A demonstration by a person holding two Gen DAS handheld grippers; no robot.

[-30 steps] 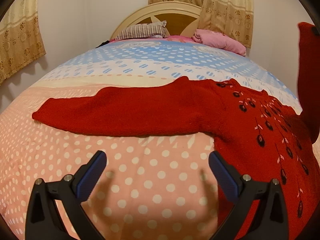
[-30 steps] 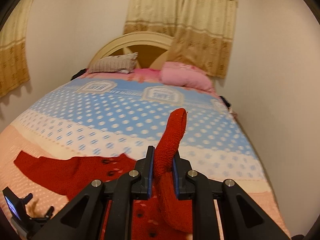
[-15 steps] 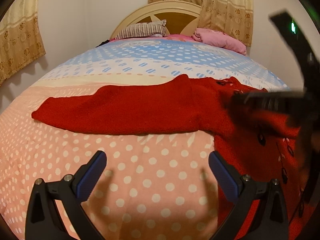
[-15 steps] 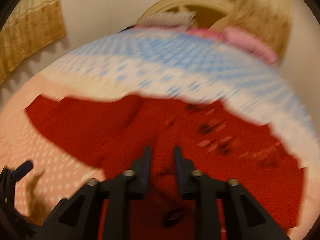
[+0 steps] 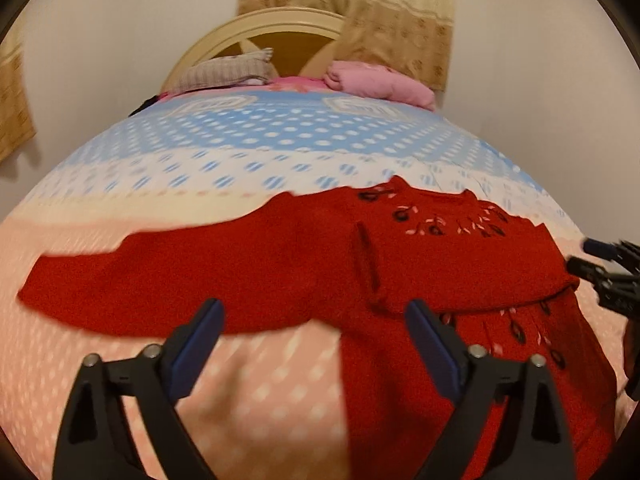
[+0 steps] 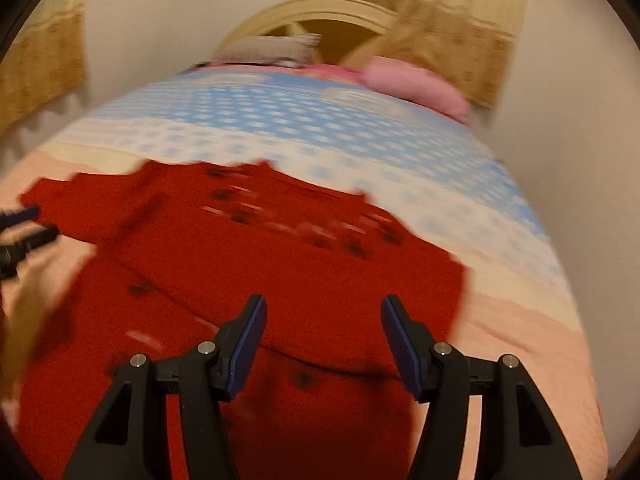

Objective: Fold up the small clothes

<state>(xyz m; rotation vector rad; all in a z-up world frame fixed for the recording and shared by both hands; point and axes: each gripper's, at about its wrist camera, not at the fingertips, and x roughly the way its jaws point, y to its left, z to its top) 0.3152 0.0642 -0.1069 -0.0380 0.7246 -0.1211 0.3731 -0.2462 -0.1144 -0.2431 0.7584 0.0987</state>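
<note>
A small red knit sweater with dark embroidered flowers lies flat on the bed; it also shows in the right wrist view. Its right sleeve is folded across the chest, and its left sleeve stretches out to the left. My left gripper is open and empty, just above the bedspread below the left sleeve. My right gripper is open and empty over the sweater's body, and it shows at the right edge of the left wrist view.
The bedspread is pink, cream and blue with dots. A striped pillow and a pink pillow lie at the cream headboard. Walls and curtains surround the bed; the bed's right edge is near the wall.
My right gripper carried the raised sleeve down across the sweater's chest, let go and opened. It then drew back toward the right. My left gripper shifted slightly and stayed open.
</note>
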